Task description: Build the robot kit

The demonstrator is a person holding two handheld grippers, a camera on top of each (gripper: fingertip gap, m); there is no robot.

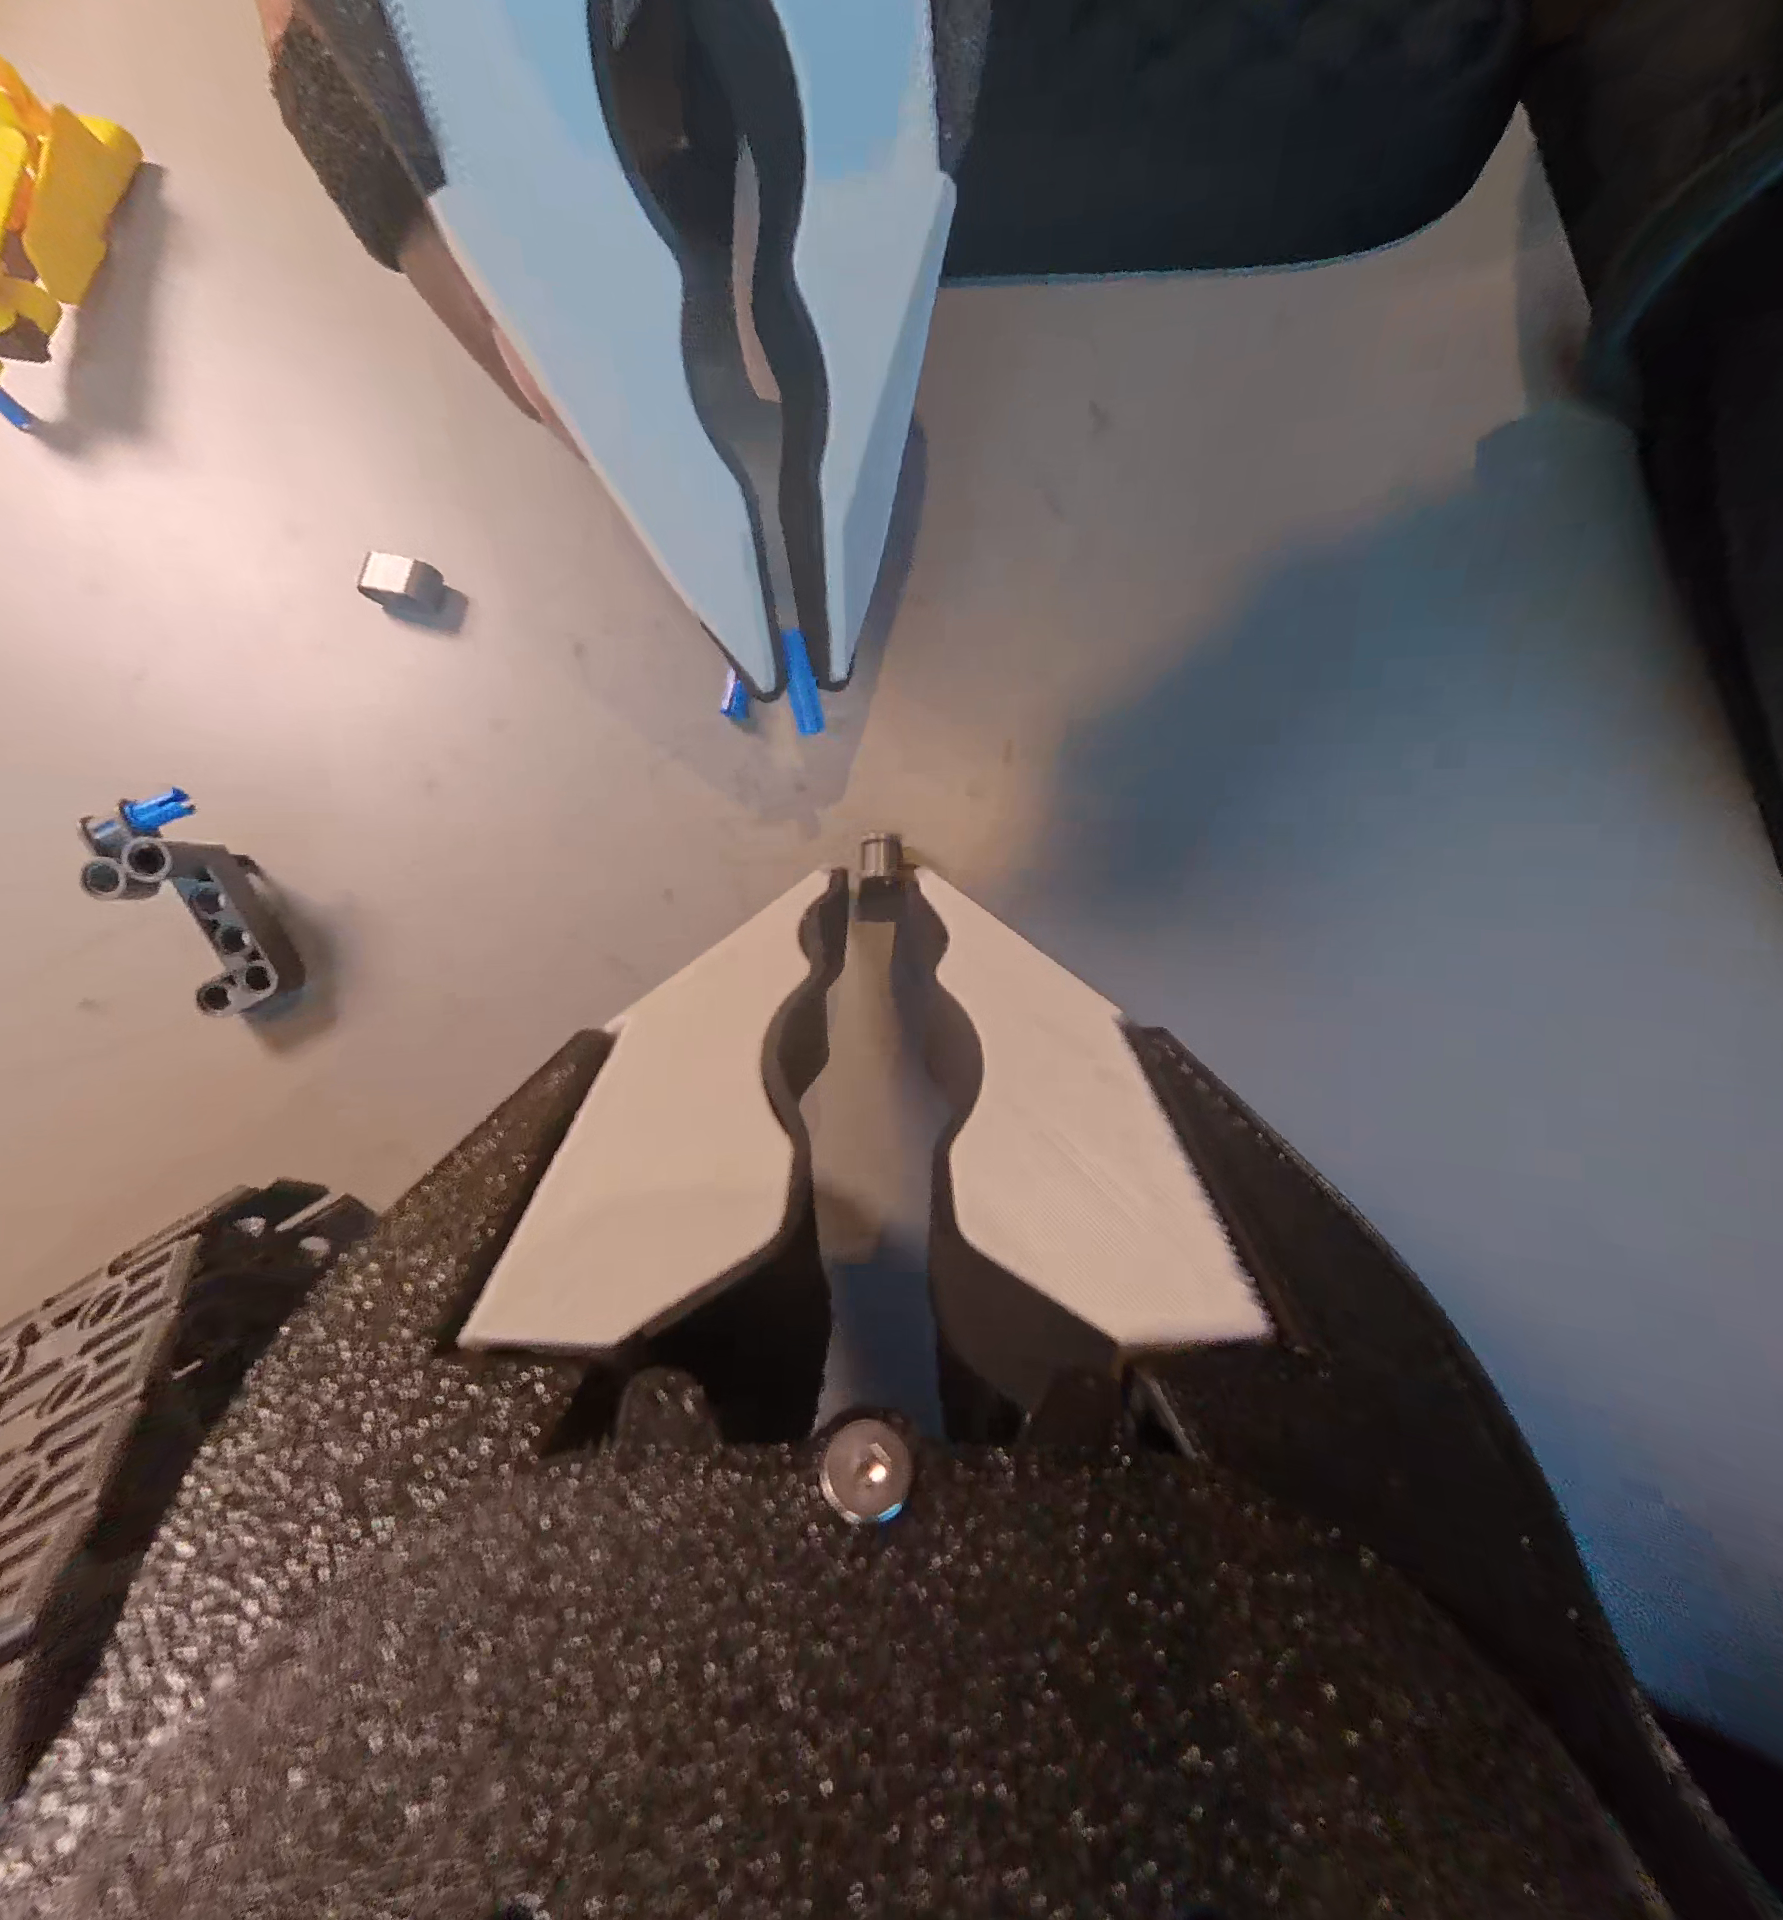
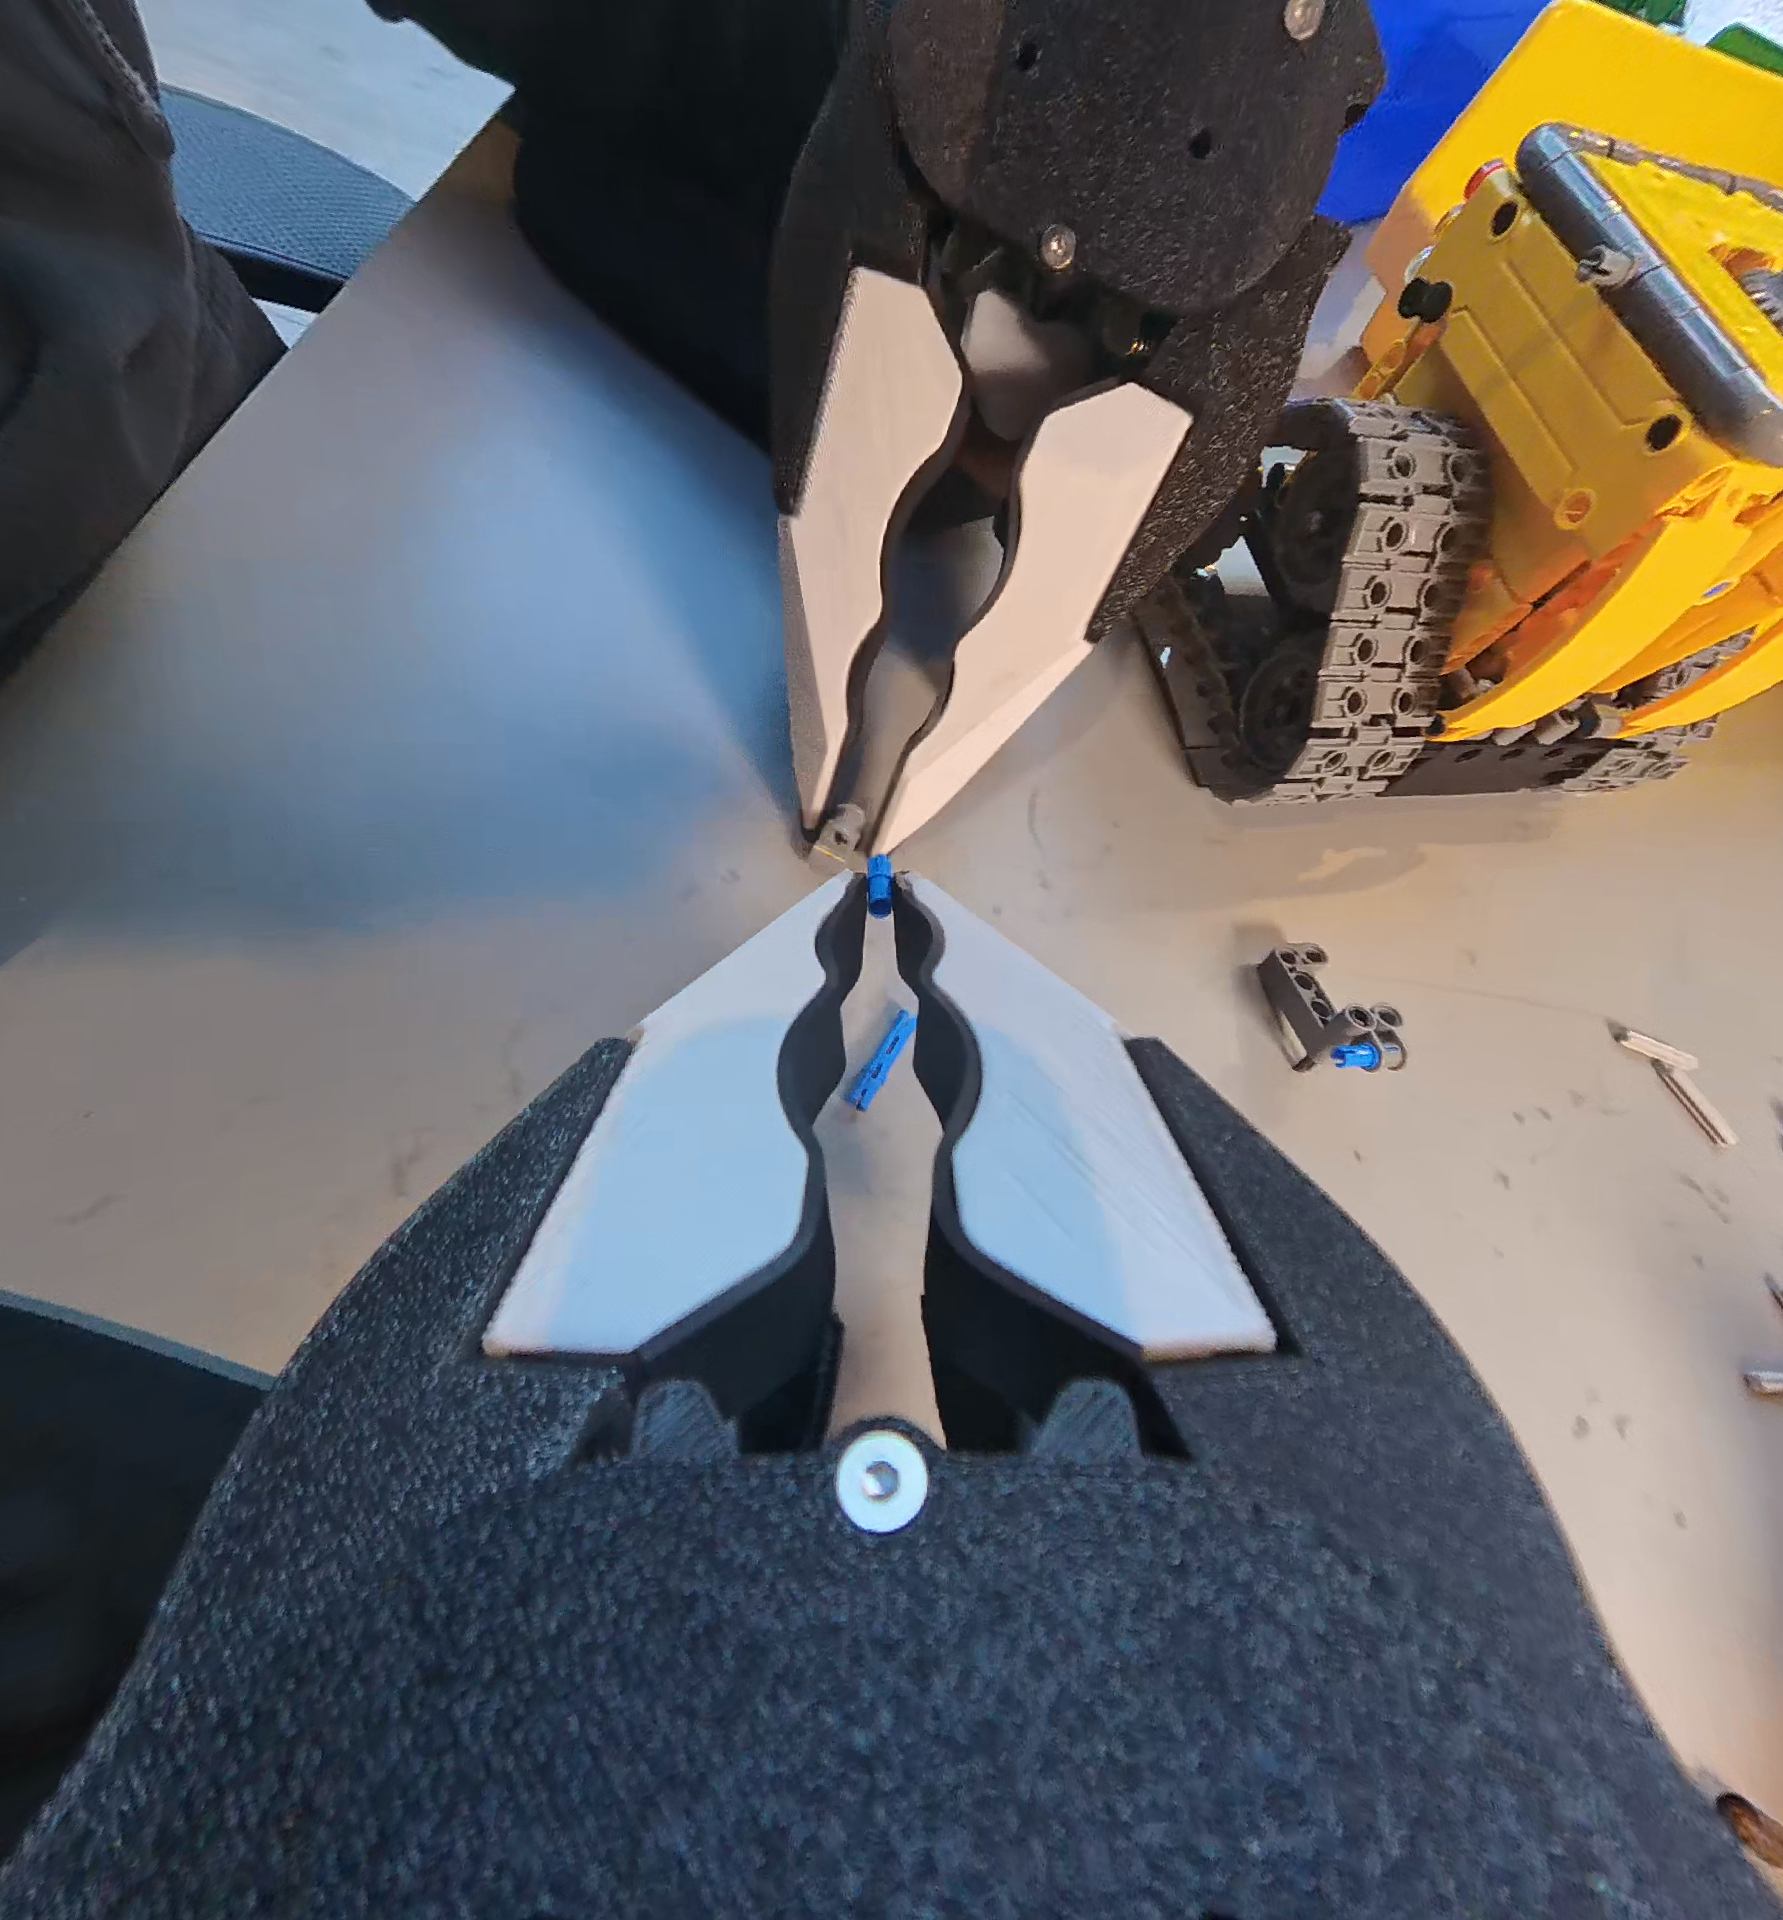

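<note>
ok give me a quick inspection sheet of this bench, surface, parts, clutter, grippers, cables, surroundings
Surface: pale table, scuffed, shadowed on one side.
Parts: small grey bush pinched in the left gripper; blue pin pinched in the right gripper; the tips face each other, close but apart.
Clutter: second blue pin lying loose; dark angled beam with a blue pin in it; small grey piece; yellow tracked model; loose axles at the edge.
Grippers: both shut on their parts.
Cables: nothing seen.
Surroundings: dark clothing, dark chair seat.
</note>
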